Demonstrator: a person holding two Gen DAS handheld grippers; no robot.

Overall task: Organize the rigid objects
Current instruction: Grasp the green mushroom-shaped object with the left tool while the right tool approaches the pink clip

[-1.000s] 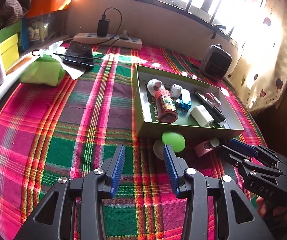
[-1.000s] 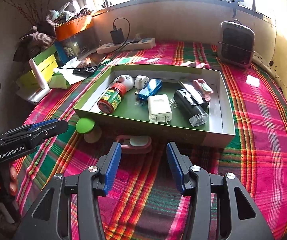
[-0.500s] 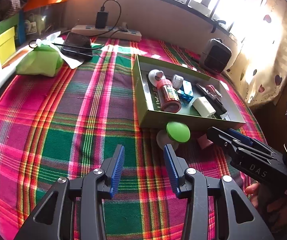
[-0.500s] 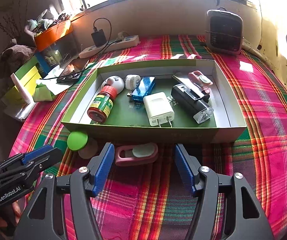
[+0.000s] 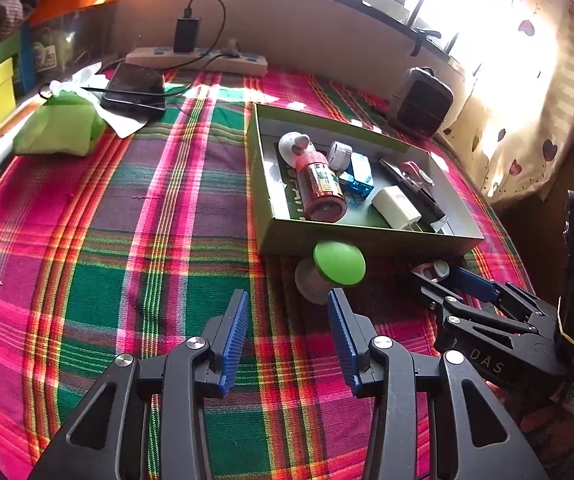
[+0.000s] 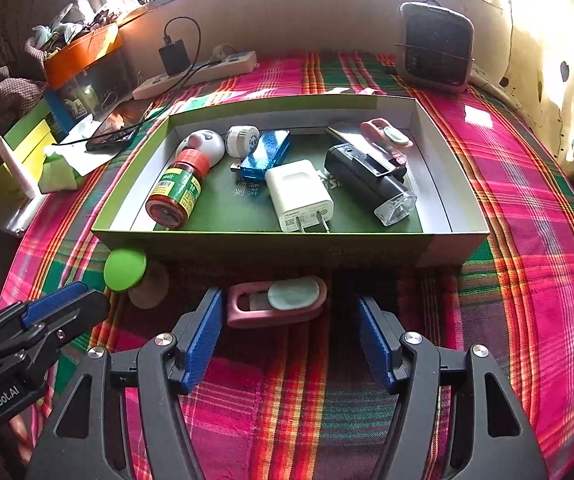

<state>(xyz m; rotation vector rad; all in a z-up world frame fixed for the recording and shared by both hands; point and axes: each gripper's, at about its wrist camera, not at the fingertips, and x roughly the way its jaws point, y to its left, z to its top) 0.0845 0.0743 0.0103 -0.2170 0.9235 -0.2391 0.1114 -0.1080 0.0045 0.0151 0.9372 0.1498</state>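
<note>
Right wrist view shows the pink clip (image 6: 277, 300) lying crosswise just ahead of the right gripper (image 6: 287, 338), whose empty jaws have just been opening wide, while the left gripper (image 5: 287, 338) waits half-open nearer the green-capped jar (image 5: 329, 272).

In the left wrist view the right claw (image 5: 433, 280) covers most of the pink clip (image 5: 435, 269), the green-capped jar (image 5: 337, 264) hides part of the box wall (image 5: 367, 240), and the print on the red bottle (image 5: 321, 186) is too small to read.
</note>
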